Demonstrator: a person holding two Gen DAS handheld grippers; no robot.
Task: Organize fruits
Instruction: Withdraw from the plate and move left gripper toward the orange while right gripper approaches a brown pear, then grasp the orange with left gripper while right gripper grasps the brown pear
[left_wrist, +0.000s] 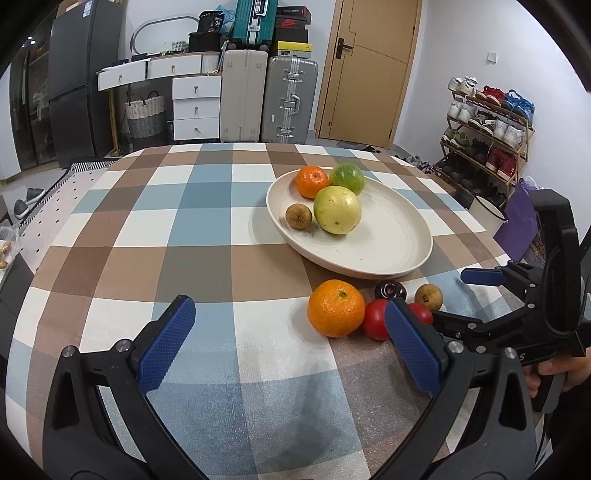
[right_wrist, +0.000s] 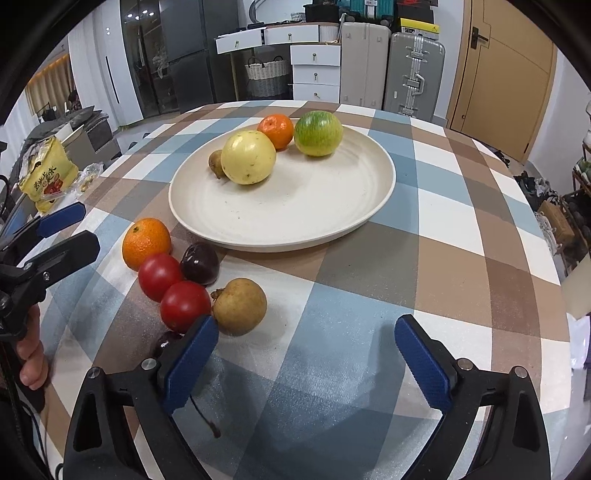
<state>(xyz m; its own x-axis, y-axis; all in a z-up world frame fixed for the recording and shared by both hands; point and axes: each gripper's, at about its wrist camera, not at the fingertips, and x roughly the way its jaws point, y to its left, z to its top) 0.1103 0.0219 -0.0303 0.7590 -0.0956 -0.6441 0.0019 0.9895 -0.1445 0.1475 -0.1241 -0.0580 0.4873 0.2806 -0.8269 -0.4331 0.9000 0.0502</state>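
Clearly the plate (right_wrist: 369, 206) is the collecting place: four fruits already sit at its far side, leaving bare room in front. The rest, an orange (right_wrist: 146, 242), two tomatoes (right_wrist: 184, 304), a dark plum (right_wrist: 199, 263) and a brown fruit (right_wrist: 240, 305), huddle on the tablecloth (right_wrist: 443, 258) just before it. Both the right gripper (right_wrist: 306, 354) and left gripper (left_wrist: 288, 339) gape wide, holding nothing; the right one hangs nearest the brown fruit, probably the next pick.

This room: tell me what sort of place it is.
Most likely a lived-in home, a dining corner near the entry: a shoe rack, suitcases stacked beside a door, and a checked table.
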